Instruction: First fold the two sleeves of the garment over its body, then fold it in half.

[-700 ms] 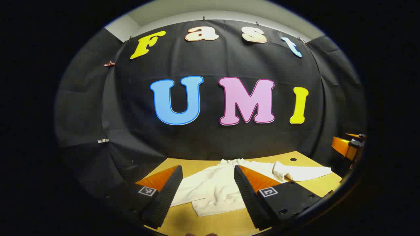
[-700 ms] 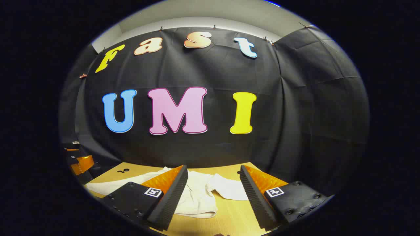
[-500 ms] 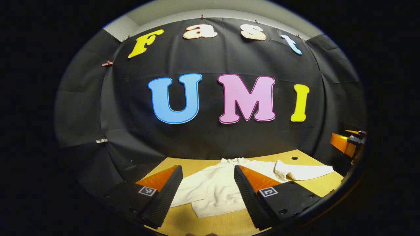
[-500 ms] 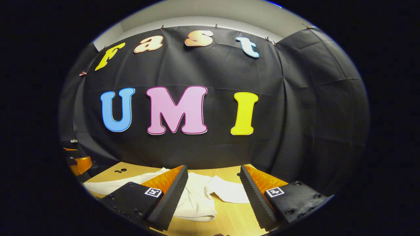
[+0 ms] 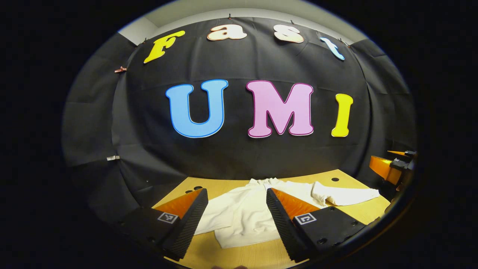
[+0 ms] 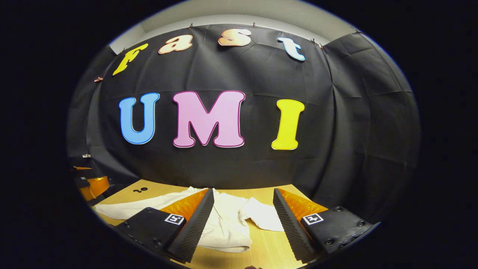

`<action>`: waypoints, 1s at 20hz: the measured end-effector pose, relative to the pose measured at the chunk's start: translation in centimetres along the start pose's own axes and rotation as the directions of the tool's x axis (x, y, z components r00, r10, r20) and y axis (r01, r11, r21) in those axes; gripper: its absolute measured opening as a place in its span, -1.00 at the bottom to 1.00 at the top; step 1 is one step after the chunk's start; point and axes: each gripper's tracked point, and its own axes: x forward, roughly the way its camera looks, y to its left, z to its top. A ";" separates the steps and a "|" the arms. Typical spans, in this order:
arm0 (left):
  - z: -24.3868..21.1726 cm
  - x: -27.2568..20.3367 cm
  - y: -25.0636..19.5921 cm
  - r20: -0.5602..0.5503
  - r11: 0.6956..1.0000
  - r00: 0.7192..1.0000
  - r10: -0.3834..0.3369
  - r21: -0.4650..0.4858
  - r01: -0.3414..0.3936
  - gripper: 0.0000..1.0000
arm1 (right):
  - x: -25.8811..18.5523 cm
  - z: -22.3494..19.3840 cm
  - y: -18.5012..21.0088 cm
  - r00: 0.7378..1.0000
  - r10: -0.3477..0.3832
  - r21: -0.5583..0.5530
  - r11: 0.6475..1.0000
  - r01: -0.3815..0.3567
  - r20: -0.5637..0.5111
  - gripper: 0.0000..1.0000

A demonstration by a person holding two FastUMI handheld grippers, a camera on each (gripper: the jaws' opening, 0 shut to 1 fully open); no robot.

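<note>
Garment (image 5: 242,215): a white, long-sleeved top, lying flat on the wooden table (image 5: 358,213) in front of the black wall, hem toward the grippers and collar toward the wall. In the left gripper view one sleeve (image 5: 345,195) stretches out to the right, with a bend near the shoulder; the other sleeve (image 5: 213,220) lies out to the left, partly hidden behind a finger. Neither looks folded over the body yet, so the first step seems still to come.

The left gripper (image 5: 233,220) hangs above the near edge of the table with its jaws spread wide and nothing between them. The right gripper (image 6: 242,220) is likewise held above the near edge, jaws spread and empty.

The cloth looks soft, light and limp (thick enough to be a sweatshirt, I would guess). It should drape and sag from any one pinch, and could drag the body along if pulled across the wood. A sleeve is probably best pinched near the cuff, lifted clear, and laid over the chest. For the half fold, both hem corners would be the likely holds.
</note>
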 end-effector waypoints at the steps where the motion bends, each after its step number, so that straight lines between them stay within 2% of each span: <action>1: -0.2 0.0 0.0 -0.001 1.000 1.000 -0.001 0.004 0.001 0.94 | 0.1 0.0 0.0 1.000 0.001 0.000 1.000 -0.001 -0.001 0.95; 9: -0.8 0.1 -0.4 -0.011 1.000 1.000 -0.009 0.010 0.009 0.94 | 0.7 -0.3 0.4 1.000 0.018 -0.016 1.000 -0.018 -0.014 0.95; 12: -0.9 0.0 -0.4 -0.020 1.000 1.000 -0.006 0.017 0.007 0.94 | 1.8 -0.5 0.2 0.998 0.053 0.013 0.999 -0.052 -0.030 0.95; 20: -1.4 0.0 -0.9 -0.020 1.000 1.000 0.005 0.023 -0.004 0.94 | 5.8 -2.5 -9.2 0.988 -0.109 -0.022 0.994 0.107 -0.113 0.94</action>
